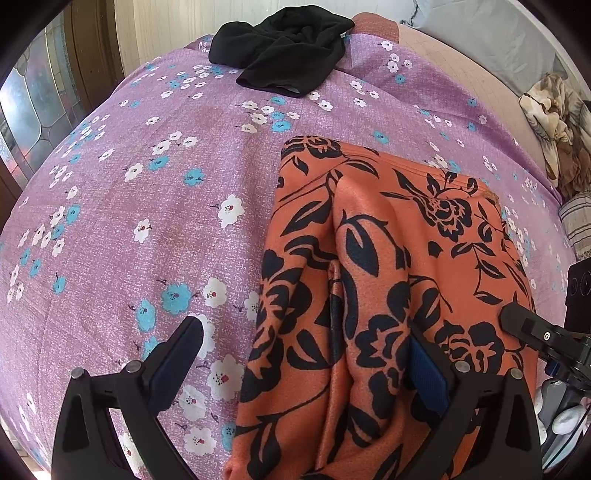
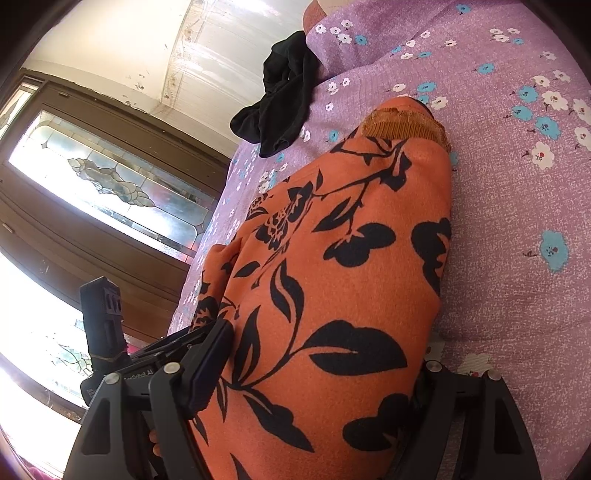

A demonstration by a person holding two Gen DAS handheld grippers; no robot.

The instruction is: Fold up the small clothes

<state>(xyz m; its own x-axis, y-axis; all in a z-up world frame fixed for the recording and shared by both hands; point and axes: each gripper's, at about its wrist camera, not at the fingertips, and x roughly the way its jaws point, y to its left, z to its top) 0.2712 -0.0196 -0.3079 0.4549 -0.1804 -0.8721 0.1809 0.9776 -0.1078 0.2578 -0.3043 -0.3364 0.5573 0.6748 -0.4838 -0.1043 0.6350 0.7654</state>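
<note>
Wide-standing, the left gripper (image 1: 306, 373) and right gripper (image 2: 317, 380) are straddling the orange floral garment (image 1: 373, 280) lying on the purple bedsheet (image 1: 147, 206); mid-fold, probably; next, pinching its near edge. Beyond, black clothing (image 1: 284, 51) is waiting.

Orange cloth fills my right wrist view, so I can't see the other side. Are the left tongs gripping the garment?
Observer: No. The left tongs stand open. The orange garment lies against one finger only, and the other is over bare bedsheet.
Operator: What's past the garment on my right?
Observer: A crumpled beige blanket at the bed's edge.
Operator: Anything else up there?
Observer: Grey bedding beyond the bedsheet's far corner.
</note>
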